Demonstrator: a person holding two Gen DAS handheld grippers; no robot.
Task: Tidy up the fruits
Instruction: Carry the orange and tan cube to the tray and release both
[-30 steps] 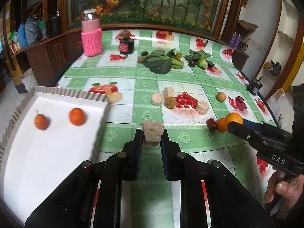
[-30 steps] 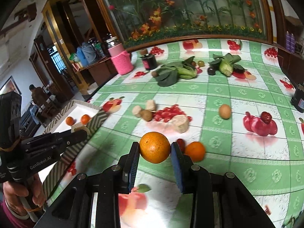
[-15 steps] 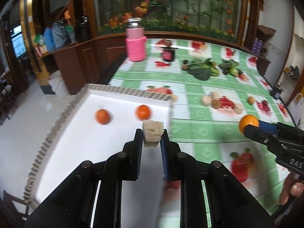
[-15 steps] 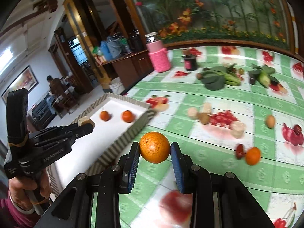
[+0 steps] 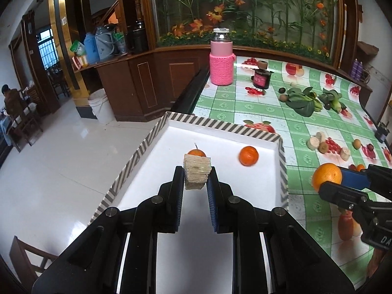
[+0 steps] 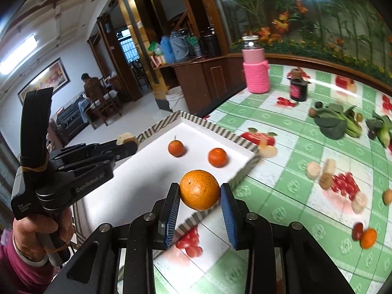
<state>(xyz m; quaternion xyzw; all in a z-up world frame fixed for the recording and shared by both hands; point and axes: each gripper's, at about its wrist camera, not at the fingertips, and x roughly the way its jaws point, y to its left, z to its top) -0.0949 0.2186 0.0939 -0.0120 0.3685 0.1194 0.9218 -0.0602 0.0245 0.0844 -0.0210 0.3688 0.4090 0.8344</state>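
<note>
left wrist cam: looks down along left claw [image 5: 195,177], close over white tray [image 5: 257,188] | right wrist cam: from tray's right, tilted down over tabletop [image 6: 281,132] | shared: tray, pink bottle [image 5: 221,58], each other's claw

A: What can't you make out from my left tool's camera?

B: The pale block [image 5: 197,174] I'm pinching covers the lower half of one small orange [image 5: 196,152] in the tray [image 5: 221,124]. My right tool [image 5: 343,183] enters at the right edge, and its body is cut off there. It hides the back of the large orange [image 5: 325,175].

A: And from the other camera?

B: The right side of the desk [image 6: 289,147] is smeared. The small pieces [image 6: 325,180] in that part are blurred lumps I can't name. My sleeve [image 6: 17,273] is cropped at the lower left corner. The lettering on the dark jar [image 6: 298,88] is too small to read.
</note>
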